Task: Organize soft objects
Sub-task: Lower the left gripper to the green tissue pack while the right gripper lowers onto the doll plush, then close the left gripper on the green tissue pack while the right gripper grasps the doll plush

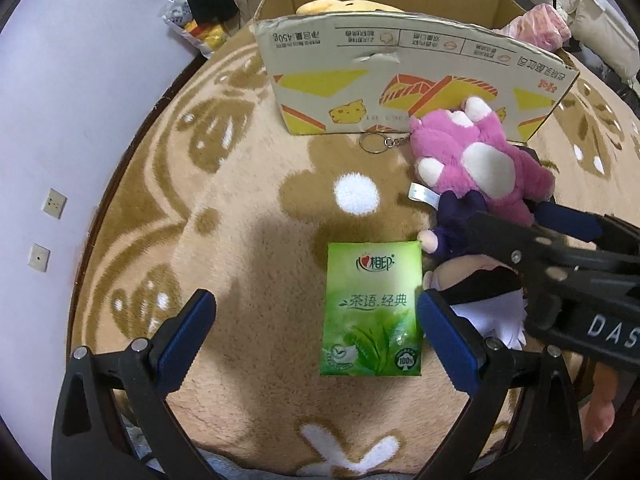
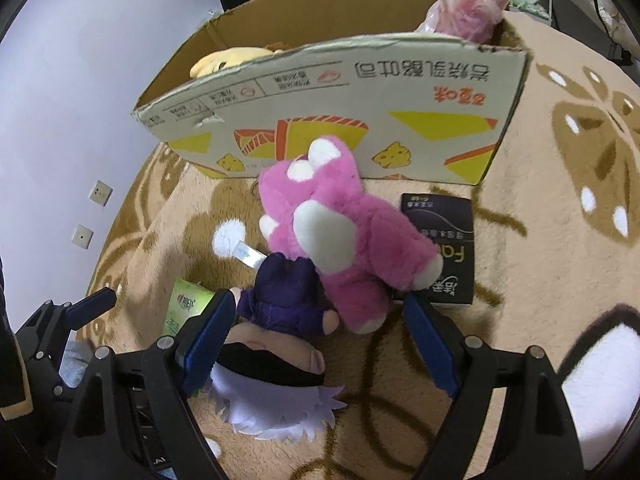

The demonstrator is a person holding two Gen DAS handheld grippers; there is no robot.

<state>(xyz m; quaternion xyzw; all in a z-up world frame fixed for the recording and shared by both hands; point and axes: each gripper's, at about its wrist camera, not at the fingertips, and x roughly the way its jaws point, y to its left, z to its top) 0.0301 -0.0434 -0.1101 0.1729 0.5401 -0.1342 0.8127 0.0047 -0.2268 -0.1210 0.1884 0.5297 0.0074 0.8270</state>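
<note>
Two blue-padded fingers of the left claw (image 1: 316, 336) stand wide apart in the left wrist view, gripping nothing. Between them, nearer the right finger, a green tissue pack (image 1: 372, 308) lies flat on the beige patterned blanket (image 1: 240, 208). Just right of the pack lies a doll in purple clothes (image 1: 460, 220), and a pink plush toy (image 1: 476, 160) rests partly over it, with a key ring (image 1: 374, 144) on the blanket beside it. Behind them stands an open cardboard box (image 1: 400, 80) with a yellow plush (image 1: 320, 7) inside. The right claw (image 1: 552, 236) reaches in from the right, over the doll.

Seen from the right wrist, the right claw (image 2: 320, 332) is also spread open, its fingers either side of the doll (image 2: 288, 296) and the pink plush toy (image 2: 344, 240), pressing on neither. A black tissue pack (image 2: 452, 240) lies under the plush's far side. The cardboard box (image 2: 360, 120) stands beyond, and the green tissue pack (image 2: 184, 308) peeks out at the left.
</note>
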